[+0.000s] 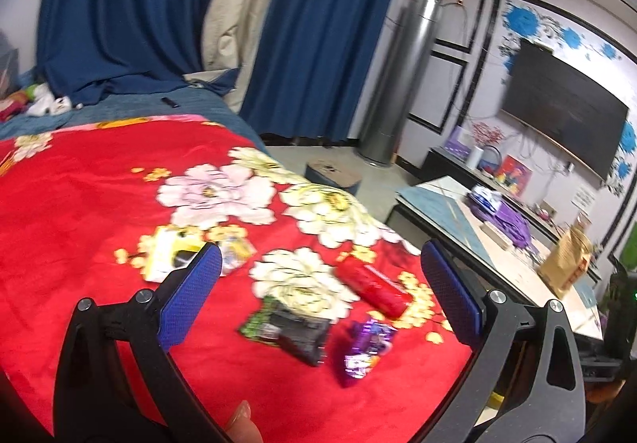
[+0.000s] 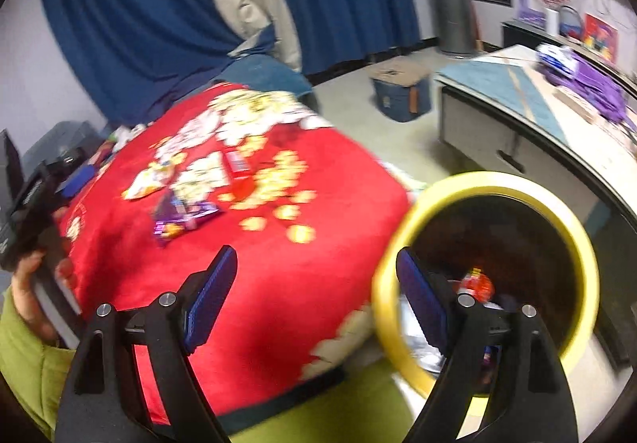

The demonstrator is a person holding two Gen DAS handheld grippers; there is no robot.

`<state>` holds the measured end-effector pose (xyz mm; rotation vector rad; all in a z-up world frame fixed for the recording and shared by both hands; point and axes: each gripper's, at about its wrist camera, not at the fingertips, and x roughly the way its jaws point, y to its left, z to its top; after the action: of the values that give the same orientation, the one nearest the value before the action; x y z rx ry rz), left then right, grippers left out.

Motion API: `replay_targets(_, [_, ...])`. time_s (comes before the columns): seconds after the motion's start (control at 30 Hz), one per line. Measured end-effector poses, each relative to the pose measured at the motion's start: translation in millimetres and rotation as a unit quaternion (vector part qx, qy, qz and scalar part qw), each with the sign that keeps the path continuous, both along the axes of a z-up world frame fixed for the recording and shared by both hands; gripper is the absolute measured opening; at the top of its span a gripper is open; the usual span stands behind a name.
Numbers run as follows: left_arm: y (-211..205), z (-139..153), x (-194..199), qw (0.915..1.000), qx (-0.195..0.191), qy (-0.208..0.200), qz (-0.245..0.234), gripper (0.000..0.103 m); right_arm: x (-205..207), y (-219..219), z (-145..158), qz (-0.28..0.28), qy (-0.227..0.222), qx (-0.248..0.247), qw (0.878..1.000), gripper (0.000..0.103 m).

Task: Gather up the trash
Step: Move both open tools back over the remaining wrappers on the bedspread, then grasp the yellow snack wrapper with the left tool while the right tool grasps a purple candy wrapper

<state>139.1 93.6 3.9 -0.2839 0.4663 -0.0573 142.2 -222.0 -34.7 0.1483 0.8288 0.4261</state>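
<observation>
Several wrappers lie on a red flowered blanket (image 1: 79,244): a yellow-white packet (image 1: 171,256), a red packet (image 1: 372,289), a dark packet with green print (image 1: 290,327) and a purple wrapper (image 1: 366,347). My left gripper (image 1: 321,256) hovers open above them with nothing between its blue pads. My right gripper (image 2: 316,258) is also open and empty, over the blanket's near edge (image 2: 278,303). Its right finger overlaps a yellow-rimmed bin (image 2: 585,244) that holds a red wrapper (image 2: 475,283). The purple wrapper (image 2: 183,216) and red packet (image 2: 239,164) appear blurred farther off.
A low table (image 1: 450,212) to the right carries a purple bag (image 1: 505,220) and a brown paper bag (image 1: 565,264). A blue stool (image 1: 332,176) stands on the floor beyond the bed. A hand (image 2: 28,276) with a green sleeve is at the left edge.
</observation>
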Motion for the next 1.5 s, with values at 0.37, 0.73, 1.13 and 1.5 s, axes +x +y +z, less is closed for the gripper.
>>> replay_targets(0.37, [51.1, -13.8, 3.1, 0.9979, -0.008, 0.020, 0.061, 0.092, 12.9, 102.0, 8.6, 0.103, -0.029, -0.006, 0.994, 0.079])
replay_targets(0.73, [91.5, -37.3, 15.8, 0.9916, -0.038, 0.059, 0.108, 0.092, 39.2, 160.3, -1.5, 0.147, -0.029, -0.025, 0.988, 0.065])
replay_targets(1.13, [117.6, -76.1, 52.0, 0.9788, -0.112, 0.126, 0.116, 0.075, 51.5, 173.5, -23.4, 0.157, -0.007, -0.021, 0.987, 0.019])
replay_targets(1.5, [108.5, -80.8, 48.1, 0.9803, -0.117, 0.130, 0.092, 0.006, 36.8, 147.9, -16.3, 0.133, -0.007, 0.019, 0.991, 0.014])
